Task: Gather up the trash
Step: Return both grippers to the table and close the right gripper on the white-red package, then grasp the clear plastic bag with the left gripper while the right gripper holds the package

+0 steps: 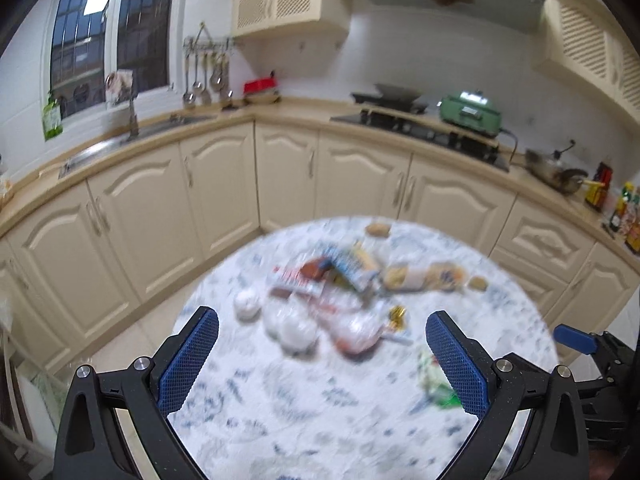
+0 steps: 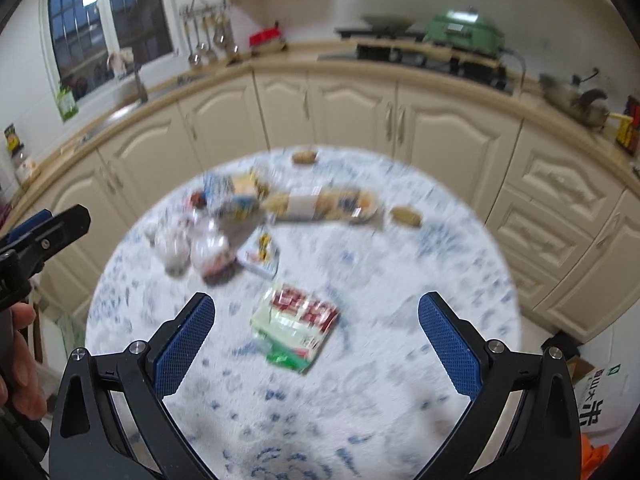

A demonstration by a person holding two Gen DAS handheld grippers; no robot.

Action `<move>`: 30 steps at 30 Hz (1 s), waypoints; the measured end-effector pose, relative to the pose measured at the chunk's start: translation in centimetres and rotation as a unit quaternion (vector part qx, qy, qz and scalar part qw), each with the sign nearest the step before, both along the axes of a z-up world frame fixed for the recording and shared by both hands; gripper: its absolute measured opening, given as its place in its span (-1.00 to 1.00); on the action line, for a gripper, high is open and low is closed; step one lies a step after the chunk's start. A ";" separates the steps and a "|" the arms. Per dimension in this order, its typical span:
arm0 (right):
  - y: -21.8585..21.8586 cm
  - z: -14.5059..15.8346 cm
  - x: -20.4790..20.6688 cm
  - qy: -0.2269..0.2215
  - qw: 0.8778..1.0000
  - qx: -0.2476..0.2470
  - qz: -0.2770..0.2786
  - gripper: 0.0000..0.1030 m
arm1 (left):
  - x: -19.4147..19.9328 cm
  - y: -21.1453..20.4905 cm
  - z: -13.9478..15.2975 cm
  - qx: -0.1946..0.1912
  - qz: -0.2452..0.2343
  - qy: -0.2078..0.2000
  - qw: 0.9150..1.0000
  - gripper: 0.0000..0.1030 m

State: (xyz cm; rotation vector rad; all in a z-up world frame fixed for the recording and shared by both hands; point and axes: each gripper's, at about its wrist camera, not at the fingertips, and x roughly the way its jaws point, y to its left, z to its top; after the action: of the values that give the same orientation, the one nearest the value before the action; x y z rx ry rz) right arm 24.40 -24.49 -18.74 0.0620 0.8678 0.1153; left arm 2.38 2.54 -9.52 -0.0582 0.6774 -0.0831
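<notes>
A round table (image 1: pixel 304 420) with a white-and-blue patterned top carries a blurred heap of trash (image 1: pixel 332 276): wrappers, crumpled white paper balls (image 1: pixel 294 330) and a clear plastic bag (image 1: pixel 356 334). My left gripper (image 1: pixel 322 354) is open and empty above the table's near side. My right gripper (image 2: pixel 316 344) is open and empty, with a green, white and red packet (image 2: pixel 296 326) lying on the table between its fingers. The heap (image 2: pixel 224 220) lies further back left. Both views are motion-blurred.
Cream kitchen cabinets (image 1: pixel 224 184) curve around behind the table, with a sink (image 1: pixel 132 140) at left and a stove with a green appliance (image 1: pixel 470 114) at right. A printed bag or box (image 2: pixel 600 400) stands on the floor at right. The left gripper (image 2: pixel 36 240) shows at the right view's left edge.
</notes>
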 end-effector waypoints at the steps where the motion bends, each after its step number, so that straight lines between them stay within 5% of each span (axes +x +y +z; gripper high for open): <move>1: 0.4 -1.1 0.3 0.013 1.000 0.003 0.004 1.00 | 0.7 0.4 0.0 -0.002 0.000 0.009 1.000 0.99; 9: 2.7 -6.5 2.4 0.073 0.997 0.005 0.012 0.89 | 4.3 1.4 -3.2 0.000 0.007 0.068 0.998 0.99; 14: 3.5 -9.0 4.0 0.094 0.995 -0.007 0.009 0.63 | 7.0 1.5 -4.3 -0.003 0.014 0.086 0.996 0.99; 20: 4.1 -9.2 4.7 0.077 0.995 -0.050 0.025 0.43 | 11.5 1.7 -6.1 -0.005 0.023 0.107 0.994 0.99; 30: 2.7 -8.7 5.4 0.079 0.996 -0.025 0.029 0.37 | 19.7 1.0 -8.6 -0.007 0.045 0.121 0.992 0.99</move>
State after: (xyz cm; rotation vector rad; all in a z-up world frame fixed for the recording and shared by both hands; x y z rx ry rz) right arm 29.83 -21.81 -27.48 -0.0018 1.0310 0.1443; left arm 22.08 3.51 -18.14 -0.1135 0.9151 0.0074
